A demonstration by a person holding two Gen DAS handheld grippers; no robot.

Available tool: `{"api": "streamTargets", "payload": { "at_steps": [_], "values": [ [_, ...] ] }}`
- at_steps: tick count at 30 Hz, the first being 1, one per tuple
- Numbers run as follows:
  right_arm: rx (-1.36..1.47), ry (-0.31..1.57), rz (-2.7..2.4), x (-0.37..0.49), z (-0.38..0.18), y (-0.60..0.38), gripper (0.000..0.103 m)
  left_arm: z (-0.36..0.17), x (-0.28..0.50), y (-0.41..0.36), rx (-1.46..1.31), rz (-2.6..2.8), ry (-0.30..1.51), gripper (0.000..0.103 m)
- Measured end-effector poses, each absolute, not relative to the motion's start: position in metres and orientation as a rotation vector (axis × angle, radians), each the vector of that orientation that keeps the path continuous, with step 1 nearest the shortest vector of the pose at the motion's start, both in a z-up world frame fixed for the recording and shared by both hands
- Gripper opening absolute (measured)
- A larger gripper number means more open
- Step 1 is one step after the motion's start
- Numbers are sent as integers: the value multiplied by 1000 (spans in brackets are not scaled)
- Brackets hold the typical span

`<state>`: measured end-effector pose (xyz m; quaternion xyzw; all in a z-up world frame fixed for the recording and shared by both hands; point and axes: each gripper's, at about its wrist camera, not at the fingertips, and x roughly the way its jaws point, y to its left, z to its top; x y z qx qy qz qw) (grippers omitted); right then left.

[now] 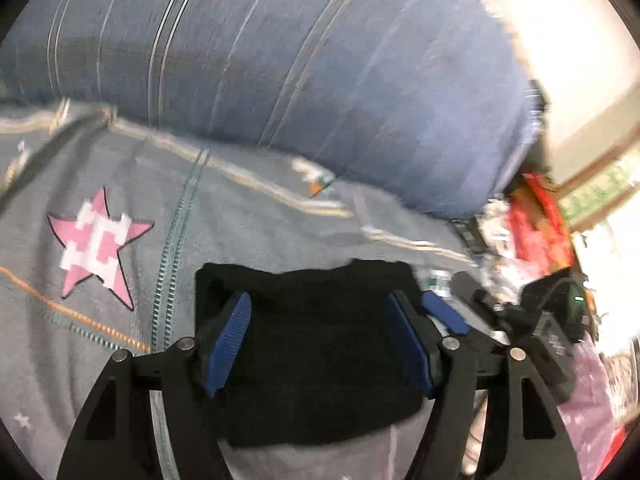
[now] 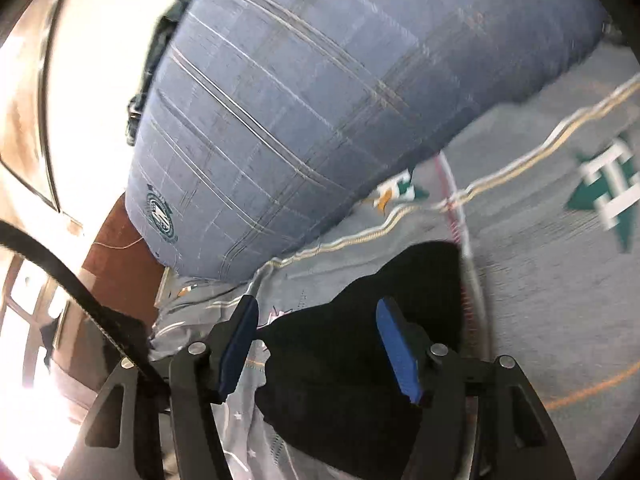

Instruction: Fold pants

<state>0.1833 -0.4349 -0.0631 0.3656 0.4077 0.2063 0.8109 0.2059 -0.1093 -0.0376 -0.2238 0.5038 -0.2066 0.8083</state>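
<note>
The black pants (image 1: pixel 316 352) lie folded into a compact block on a grey bedsheet (image 1: pixel 248 232). My left gripper (image 1: pixel 320 308) is open, its blue pads on either side of the block, just above it. In the right wrist view the pants (image 2: pixel 360 360) lie bunched under my right gripper (image 2: pixel 316 312), which is open with its blue pads apart over the cloth. The right gripper also shows at the right of the left wrist view (image 1: pixel 448 312), close beside the block.
A large blue plaid pillow (image 1: pixel 320 72) lies just behind the pants, also in the right wrist view (image 2: pixel 320 120). The sheet has a pink star (image 1: pixel 96 248) and a green star (image 2: pixel 608 188). Red and cluttered items (image 1: pixel 540 220) sit beyond the bed's right edge. Brown floor (image 2: pixel 124 248) shows at left.
</note>
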Motion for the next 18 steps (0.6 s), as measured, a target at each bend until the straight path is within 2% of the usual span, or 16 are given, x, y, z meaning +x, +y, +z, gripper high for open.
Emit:
{"api": "streamTargets", "payload": {
  "at_steps": [3, 11, 18],
  "values": [
    [831, 902, 391, 203, -84, -441, 67, -74, 220, -99, -605, -408, 1141, 67],
    [887, 895, 232, 217, -120, -466, 65, -71, 212, -98, -574, -456, 1104, 67],
    [798, 784, 202, 154, -71, -472, 71, -32, 167, -88, -479, -414, 1041, 68]
  ]
}}
